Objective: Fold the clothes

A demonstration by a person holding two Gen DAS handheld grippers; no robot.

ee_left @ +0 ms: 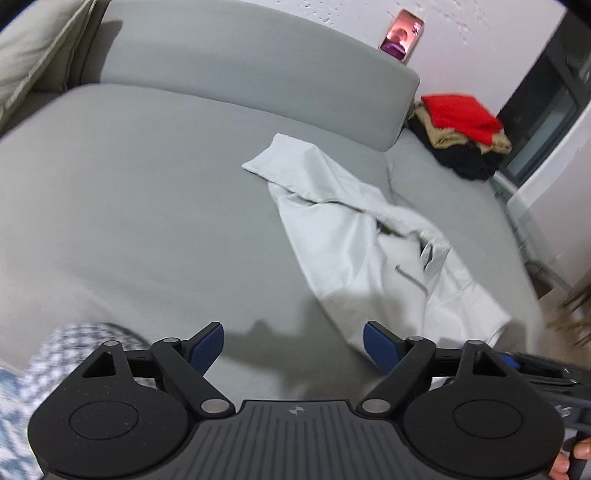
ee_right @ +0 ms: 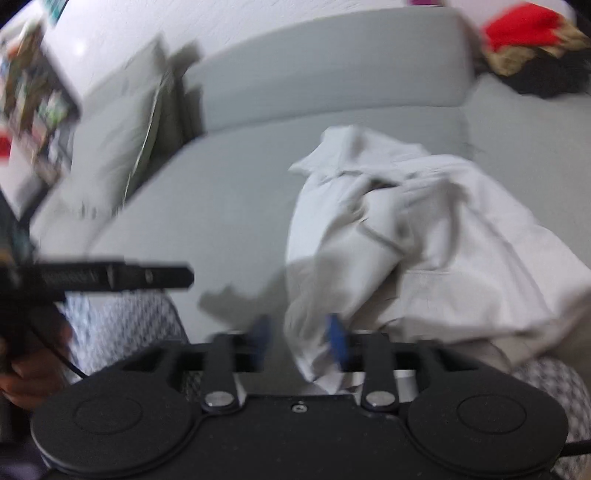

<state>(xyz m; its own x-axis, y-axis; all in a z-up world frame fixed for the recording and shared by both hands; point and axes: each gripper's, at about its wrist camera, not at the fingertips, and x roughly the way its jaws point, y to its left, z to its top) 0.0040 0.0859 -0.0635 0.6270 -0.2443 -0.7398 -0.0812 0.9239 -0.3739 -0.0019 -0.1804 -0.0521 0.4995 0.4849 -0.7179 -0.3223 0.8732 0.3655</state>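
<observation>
Left wrist view: left gripper [ee_left: 293,341], black with blue pads, jaws wide apart over bare grey sofa seat [ee_left: 147,206], nothing between them. Pale grey-white crumpled cotton garment with drawstring [ee_left: 369,251] lies on the seat ahead and to the right, apart from the pads. Stack of folded clothes, red on tan on black [ee_left: 461,136], sits at the far right end of the sofa beside the backrest. Pink-screened phone [ee_left: 402,35] leans against the wall above the backrest. Right wrist view, blurred: right gripper [ee_right: 301,341], jaws partly open, a fold of the garment between them; whether the pads press it, cannot tell.
</observation>
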